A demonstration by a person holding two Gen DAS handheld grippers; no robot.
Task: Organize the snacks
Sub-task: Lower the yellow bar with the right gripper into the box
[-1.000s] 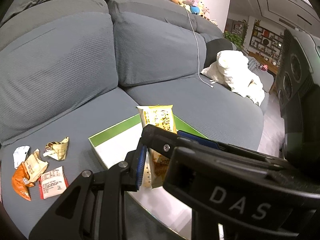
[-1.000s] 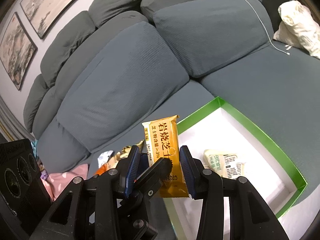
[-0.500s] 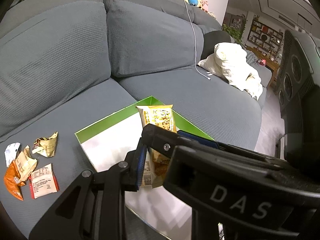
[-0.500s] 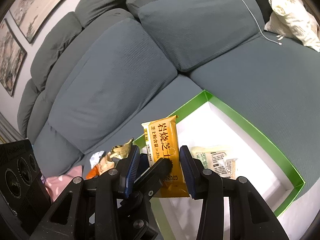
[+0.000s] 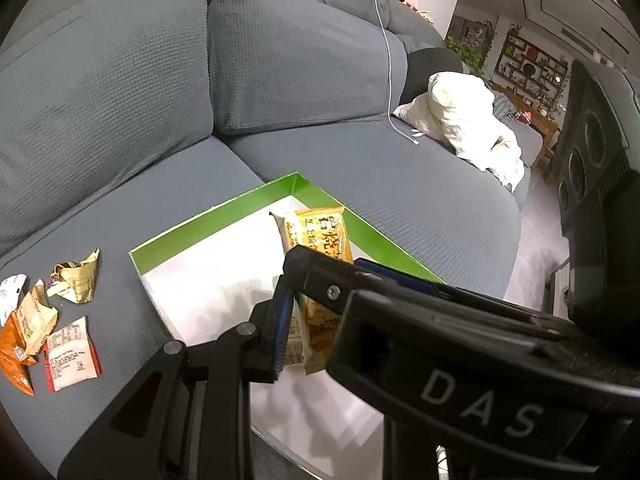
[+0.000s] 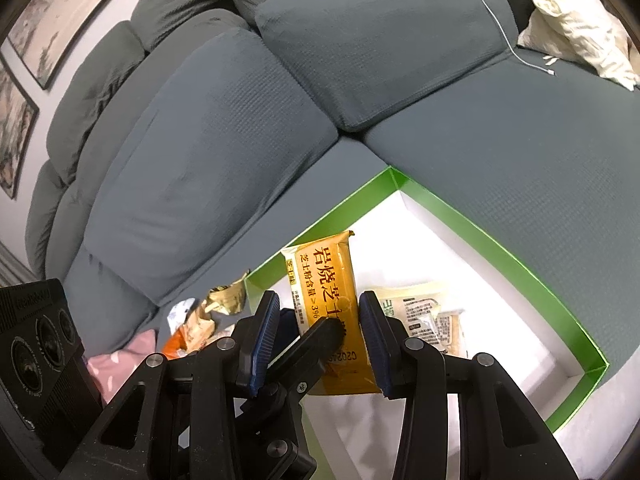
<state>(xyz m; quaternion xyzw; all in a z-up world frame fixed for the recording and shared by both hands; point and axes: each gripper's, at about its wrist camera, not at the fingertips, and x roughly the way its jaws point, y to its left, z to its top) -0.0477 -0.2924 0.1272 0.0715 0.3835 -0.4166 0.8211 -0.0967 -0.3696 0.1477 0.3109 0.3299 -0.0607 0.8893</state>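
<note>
Your left hand-held gripper (image 5: 298, 312) pinches the orange snack packet (image 5: 322, 248) over the green-edged box (image 5: 224, 216). Your right hand-held gripper (image 6: 316, 322) stands spread around it. Loose wrappers (image 5: 48, 316) lie left, beyond the box's edge.

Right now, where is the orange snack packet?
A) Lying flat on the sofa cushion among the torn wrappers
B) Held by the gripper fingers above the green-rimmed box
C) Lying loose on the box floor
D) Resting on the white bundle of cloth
B: the orange snack packet stands upright between the gripper fingers over the green-rimmed box, apart from the torn wrappers on the sofa.
</note>
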